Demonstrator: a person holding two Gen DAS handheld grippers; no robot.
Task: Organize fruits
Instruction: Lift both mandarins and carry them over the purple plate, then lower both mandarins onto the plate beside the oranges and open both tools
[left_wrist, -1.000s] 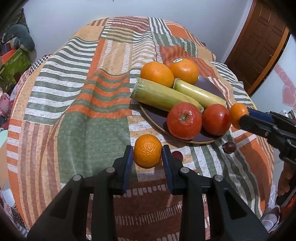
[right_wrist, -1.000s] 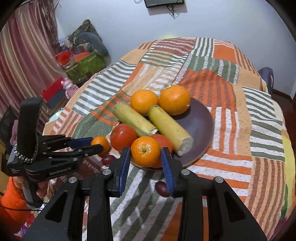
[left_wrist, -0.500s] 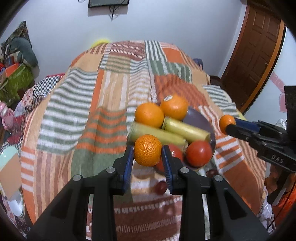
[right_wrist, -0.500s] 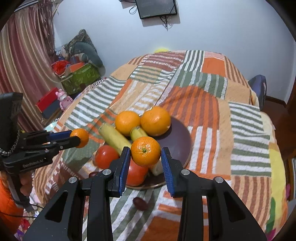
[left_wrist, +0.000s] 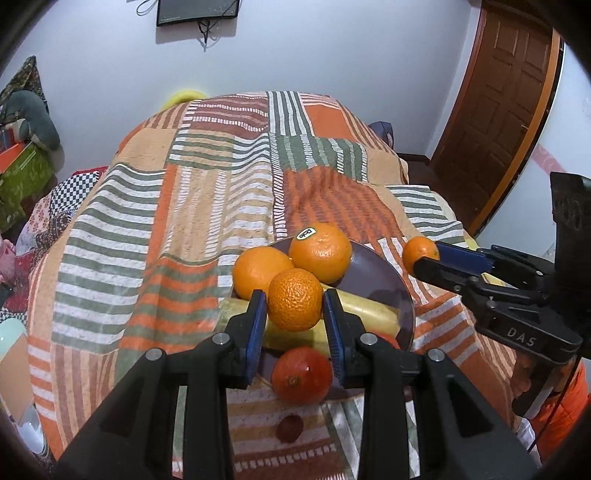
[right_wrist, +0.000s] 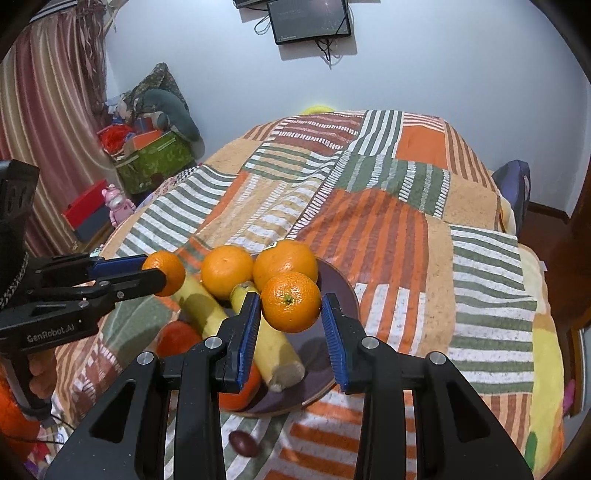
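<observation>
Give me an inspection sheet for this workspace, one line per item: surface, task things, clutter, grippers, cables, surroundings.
Surface: striped patchwork cover, rumpled.
Job's things: dark plate holds two oranges, two banana pieces and two tomatoes; two small dark red fruits lie off the plate at the near edge.
Clutter: nothing seen on the cover beyond the fruit.
Grippers: left gripper shut on a mandarin above the plate; right gripper carries a second mandarin between its jaws, with a gap on its right side.
Cables: wires dangle under the wall screen.
Surroundings: wooden door, curtain, boxes and toys on the floor.
</observation>
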